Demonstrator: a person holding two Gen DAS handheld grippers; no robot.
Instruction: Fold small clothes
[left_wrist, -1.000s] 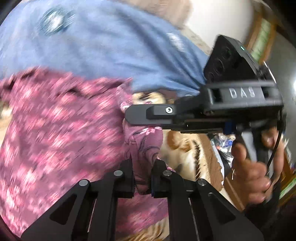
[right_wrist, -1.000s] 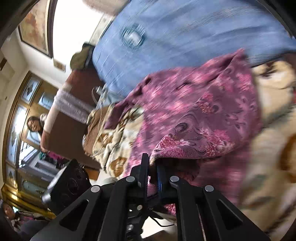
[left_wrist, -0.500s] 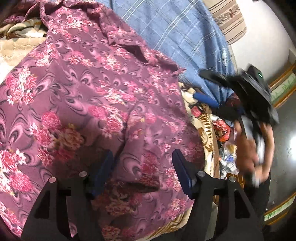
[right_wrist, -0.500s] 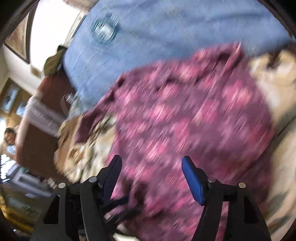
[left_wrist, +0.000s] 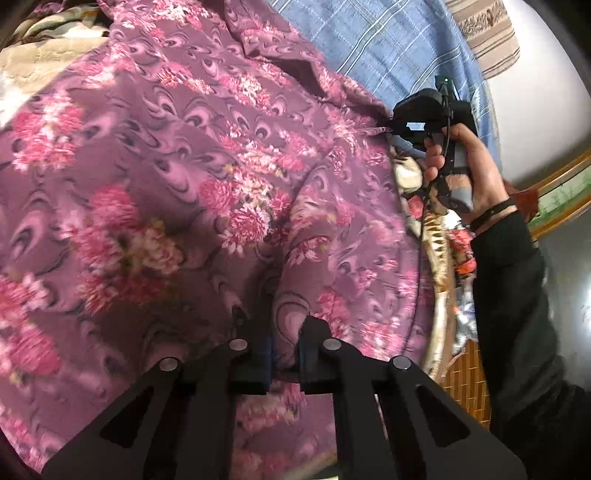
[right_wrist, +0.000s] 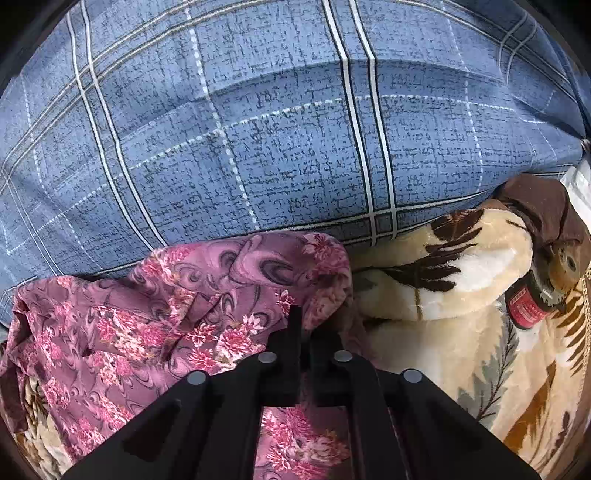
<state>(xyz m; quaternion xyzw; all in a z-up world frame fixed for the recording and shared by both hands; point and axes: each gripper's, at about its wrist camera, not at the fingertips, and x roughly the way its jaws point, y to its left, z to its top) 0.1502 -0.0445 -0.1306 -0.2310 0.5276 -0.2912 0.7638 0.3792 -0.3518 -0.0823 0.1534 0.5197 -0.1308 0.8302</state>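
Observation:
A purple garment with pink flowers (left_wrist: 192, 177) lies spread over a cream blanket on a bed. My left gripper (left_wrist: 285, 347) is shut on a fold of it near its lower edge. My right gripper (right_wrist: 306, 332) is shut on the garment's (right_wrist: 155, 314) far corner, close to a blue checked pillow. The right gripper (left_wrist: 424, 122) also shows in the left wrist view, held by a hand at the garment's far right edge.
A blue checked pillow (right_wrist: 258, 129) lies behind the garment. A cream blanket with brown leaves (right_wrist: 461, 314) covers the bed. A brown cloth and a small red-labelled bottle (right_wrist: 524, 306) lie at the right. The bed's edge (left_wrist: 465, 384) is to the right.
Both grippers let go of the garment and opened half a second ago. Now each has shut on it again, the right one at the far corner by the pillow.

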